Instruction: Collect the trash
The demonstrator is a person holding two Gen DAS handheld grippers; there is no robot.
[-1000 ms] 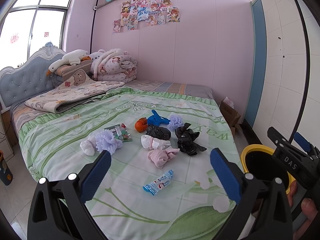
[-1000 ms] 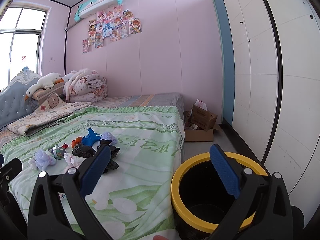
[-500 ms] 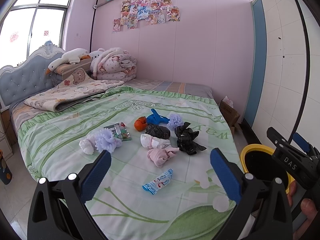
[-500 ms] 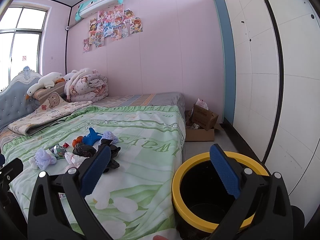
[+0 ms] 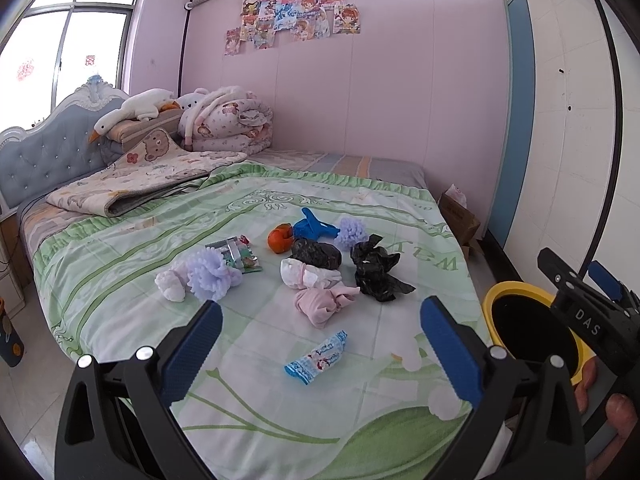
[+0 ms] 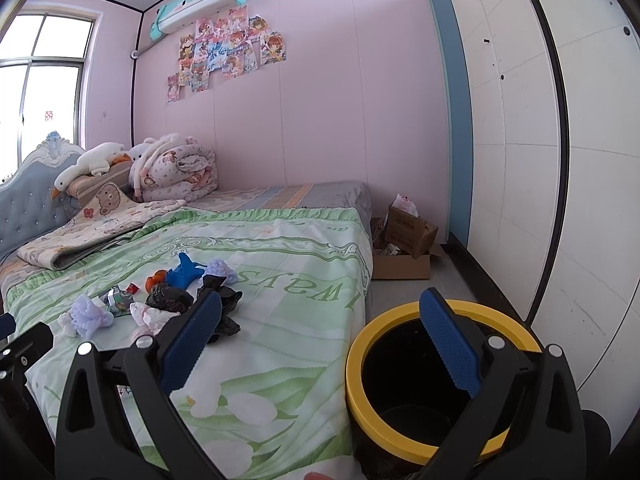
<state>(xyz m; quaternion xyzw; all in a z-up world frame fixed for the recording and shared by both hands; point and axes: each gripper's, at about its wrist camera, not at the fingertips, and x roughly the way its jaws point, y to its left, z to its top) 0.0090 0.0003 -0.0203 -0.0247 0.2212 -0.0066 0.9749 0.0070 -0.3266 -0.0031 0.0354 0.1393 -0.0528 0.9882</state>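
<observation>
My left gripper (image 5: 318,344): blue-padded jaws spread wide, empty, above the near end of the green floral bedspread (image 5: 132,264).
My right gripper (image 6: 320,336): jaws likewise apart, holding nothing, over the yellow-rimmed black bin (image 6: 384,324) beside the bed; its body reads "DAS" in the left view.
Blue-and-white printed snack wrapper (image 5: 317,357): nearest trash, lying flat, long axis running near-left to far-right; print unreadable.
Other trash: crumpled black plastic bag (image 5: 376,268), pink knotted bag (image 5: 324,302), lilac foam net (image 5: 212,274), clustered mid-bed.
Bedspread lettering: partly visible, not legible.
</observation>
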